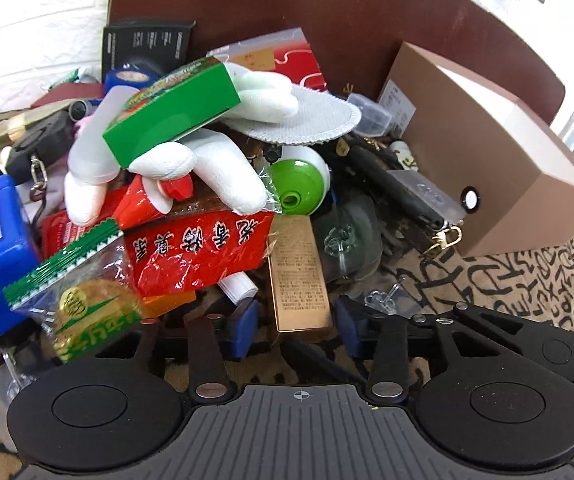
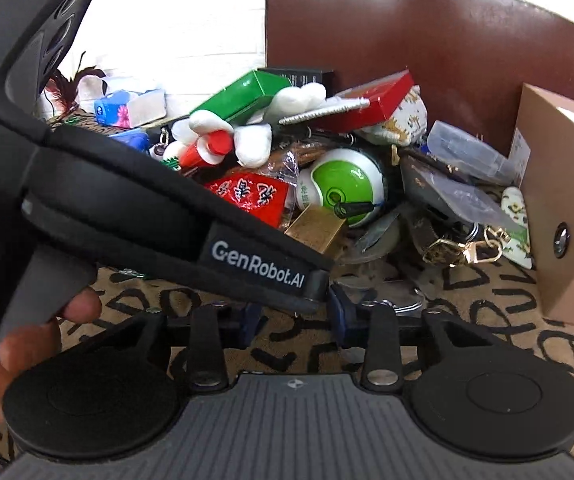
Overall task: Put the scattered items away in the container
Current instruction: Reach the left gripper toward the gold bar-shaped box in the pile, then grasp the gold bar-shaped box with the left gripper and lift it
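Now left gripper (image 1: 297, 326) fingers flank the gold box (image 1: 299, 276), unclenched; right gripper (image 2: 297, 316) fingers released.

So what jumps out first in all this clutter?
The green box perched atop the heap, resting on a white glove. Below them lies a red packet, with a green-and-white ball to its right. A brown box stands at the far right.

Scattered items, among them a green cardboard box (image 1: 175, 108) atop a white knit glove (image 1: 223, 164), lie heaped beside a tan cardboard container (image 1: 499, 160).
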